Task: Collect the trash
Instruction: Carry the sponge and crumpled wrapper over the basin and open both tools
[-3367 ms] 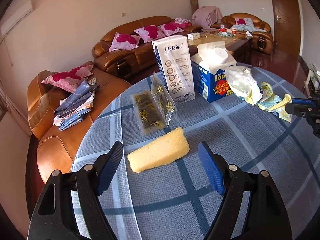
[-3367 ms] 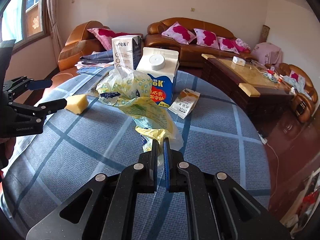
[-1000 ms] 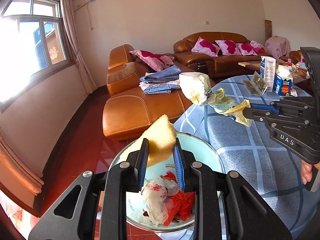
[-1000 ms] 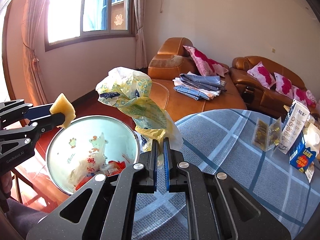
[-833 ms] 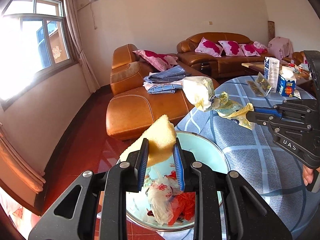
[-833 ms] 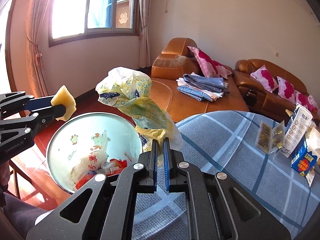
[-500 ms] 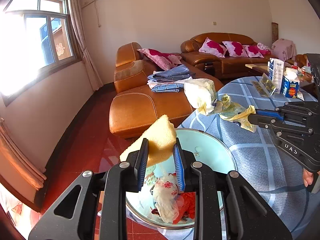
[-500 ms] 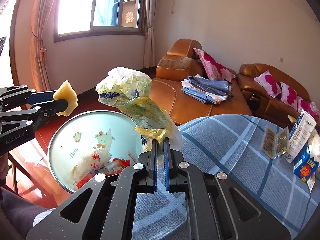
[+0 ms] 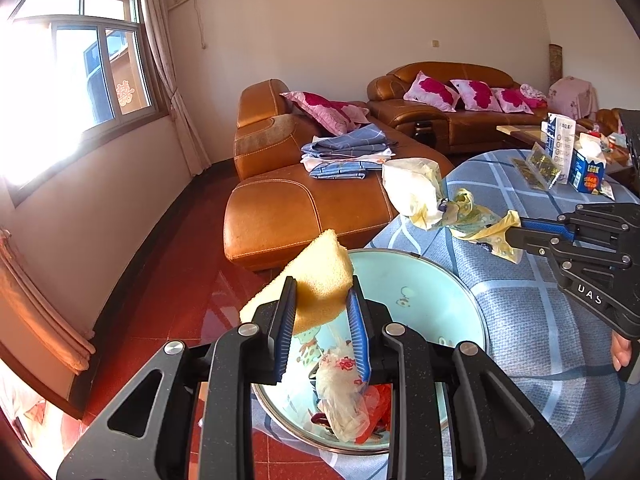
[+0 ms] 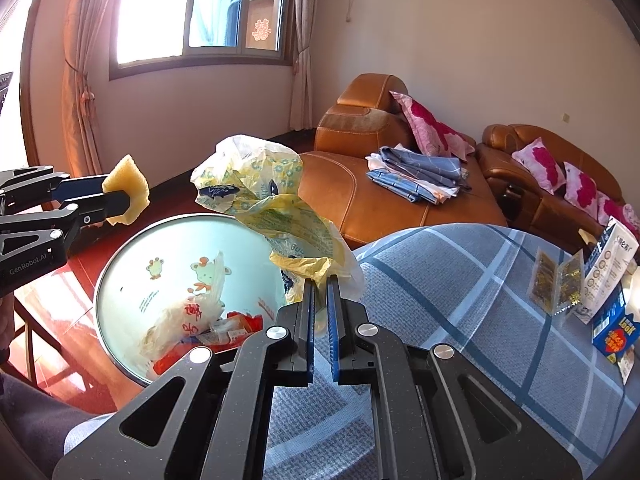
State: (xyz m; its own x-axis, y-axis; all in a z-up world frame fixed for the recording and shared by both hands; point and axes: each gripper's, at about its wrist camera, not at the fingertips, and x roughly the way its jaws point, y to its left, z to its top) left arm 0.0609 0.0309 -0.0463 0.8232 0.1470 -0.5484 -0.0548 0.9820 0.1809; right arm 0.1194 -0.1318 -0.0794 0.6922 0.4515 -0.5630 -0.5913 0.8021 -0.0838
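Sponge: yellow sponge (image 9: pixel 318 280) pinched between the pads of the left gripper (image 9: pixel 321 320), held in the air over the near rim of the basin (image 9: pixel 440 280); it bulges out past the pads, so I judge it soft, light and springy, best held across its middle as now.
Plastic bag: crumpled yellow-and-white plastic bag (image 10: pixel 264 200) clamped by a bunched corner in the right gripper (image 10: pixel 319 312), jaws nearly together; it stands above the basin's far rim, next to the table edge. Likely feather-light, limp and slippery, prone to cling to the pads on release.
Basin: pale blue, cartoon-printed, already holding a white bag and red wrappers (image 10: pixel 192 320); it sits just off the edge of the checked tablecloth (image 10: pixel 460 300).
Left on the table: two cartons (image 10: pixel 612 292) and clear sachets (image 10: pixel 556 284) near the far edge.
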